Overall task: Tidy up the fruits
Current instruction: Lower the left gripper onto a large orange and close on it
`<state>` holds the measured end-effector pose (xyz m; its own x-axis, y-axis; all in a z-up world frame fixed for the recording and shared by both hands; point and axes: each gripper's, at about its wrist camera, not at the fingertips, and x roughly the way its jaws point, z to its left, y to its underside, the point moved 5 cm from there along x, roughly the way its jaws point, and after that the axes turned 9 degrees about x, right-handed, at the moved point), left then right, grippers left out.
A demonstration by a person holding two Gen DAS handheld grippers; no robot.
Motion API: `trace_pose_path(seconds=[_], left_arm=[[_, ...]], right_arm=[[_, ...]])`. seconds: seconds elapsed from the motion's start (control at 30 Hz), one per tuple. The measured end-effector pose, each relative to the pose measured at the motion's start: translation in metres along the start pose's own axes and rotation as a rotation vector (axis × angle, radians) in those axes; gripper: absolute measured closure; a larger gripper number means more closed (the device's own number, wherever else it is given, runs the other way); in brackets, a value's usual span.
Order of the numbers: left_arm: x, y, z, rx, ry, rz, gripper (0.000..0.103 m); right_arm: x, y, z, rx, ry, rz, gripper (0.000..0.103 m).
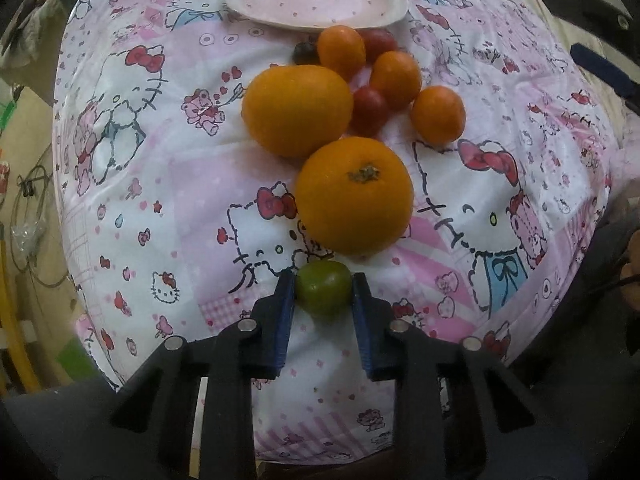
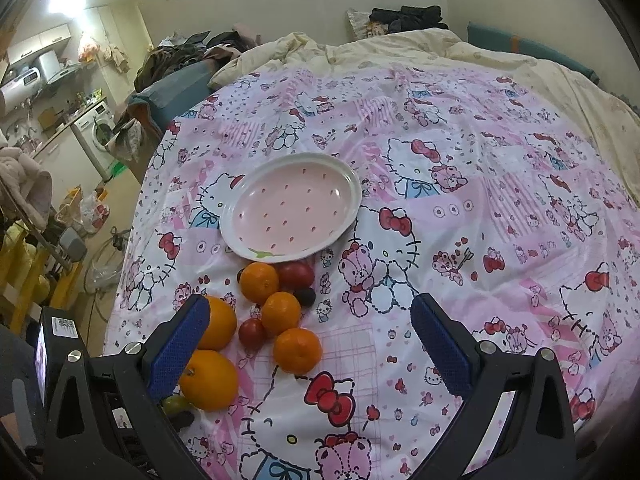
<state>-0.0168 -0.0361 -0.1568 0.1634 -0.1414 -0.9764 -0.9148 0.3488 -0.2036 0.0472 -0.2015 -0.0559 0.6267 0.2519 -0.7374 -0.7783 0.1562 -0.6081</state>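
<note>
Left gripper: blue pads pinch a small green fruit from both sides, low over the patterned bedsheet, just in front of the nearest big orange.

Right gripper: jaws spread wide, nothing between them, held above the sheet to the right of the fruit pile.

Pink oval plate with white rim sits on the sheet beyond the pile. Nothing lies in it; only printed red specks and a green mark at the near rim.

All other fruit lies loose on the sheet, none in the plate:
- second big orange, touching the first
- three small oranges
- two red tomatoes wedged among them
- one dark berry near the plate's rim

The cluster stands just in front of the plate, with the farthest small orange nearly at its edge.
</note>
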Motion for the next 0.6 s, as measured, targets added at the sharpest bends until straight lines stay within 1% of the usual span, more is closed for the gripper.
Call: trace_pose_path(seconds=[0.17,0.37,0.47,0.53,0.57,0.6], left_arm=[[-0.0017,0.0010,0.0028,-0.005,-0.005,0.000,0.079],[-0.0050,-0.0006,-0.0008,0.012,-0.018,-0.012,0.079],[-0.0027,-0.0002,0.0000,0.002,-0.006,0.000,0.077],[0.0006,0.0005,0.0009,-0.003,-0.012,0.020,0.058],[0.0003,0.0008,0.0010,-0.005,-0.018,0.016,0.039],[-0.0016,0.0001,0.0002,0.000,-0.022,0.003,0.033]], right_arm=[[0.0016,0.0005,0.0010,-0.003,0.002,0.004,0.001],[0.0028,0.0016,0.0017,-0.010,0.006,0.006,0.001],[0.0027,0.0018,0.0021,-0.008,0.004,0.007,0.001],[0.0024,0.0018,0.0023,-0.009,0.004,0.005,0.001],[0.0023,0.0016,0.0024,-0.009,0.004,0.004,0.001],[0.0029,0.0020,0.0026,-0.010,0.004,0.003,0.001]])
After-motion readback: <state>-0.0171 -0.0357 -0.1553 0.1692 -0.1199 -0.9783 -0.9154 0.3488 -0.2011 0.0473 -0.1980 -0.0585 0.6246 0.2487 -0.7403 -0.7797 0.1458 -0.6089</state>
